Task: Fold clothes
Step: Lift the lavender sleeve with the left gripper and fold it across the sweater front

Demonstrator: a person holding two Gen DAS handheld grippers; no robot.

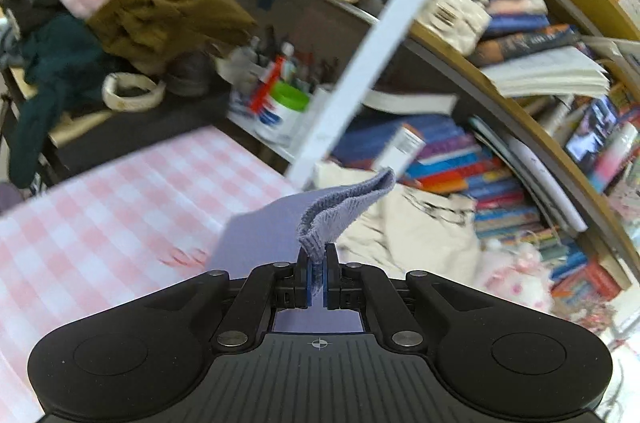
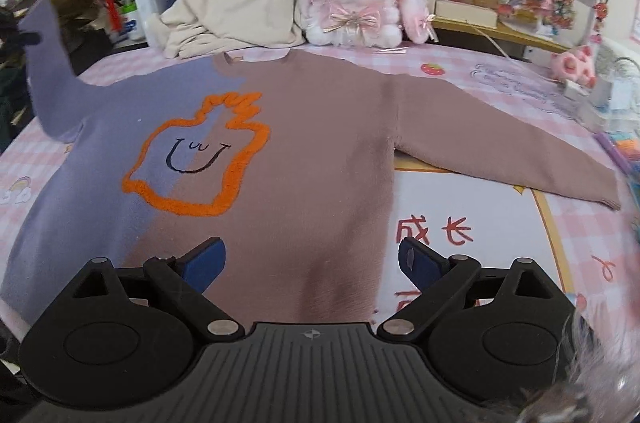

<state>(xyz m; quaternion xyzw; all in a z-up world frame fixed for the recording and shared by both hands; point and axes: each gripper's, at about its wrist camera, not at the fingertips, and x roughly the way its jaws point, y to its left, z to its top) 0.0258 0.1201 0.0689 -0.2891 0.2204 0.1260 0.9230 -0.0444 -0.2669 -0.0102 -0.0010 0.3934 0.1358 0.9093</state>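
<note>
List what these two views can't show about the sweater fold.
- Purple cuff, left wrist view: pinched part hidden between the left hand-held gripper pads.
- Sweater hem, right wrist view: covered by the right hand-held gripper body.
- Brown cuff: blurred at the fisheye edge.

sweater (image 2: 280, 143): purple and brown halves, orange outline motif; flat, frame centre
purple sleeve (image 2: 48, 63): raised, upper left

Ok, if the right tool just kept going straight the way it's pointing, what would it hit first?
Most likely the brown half of the purple-and-brown knit sweater lying flat on the pink checked tablecloth. The open right tool points down at it; depth is uncertain.
</note>
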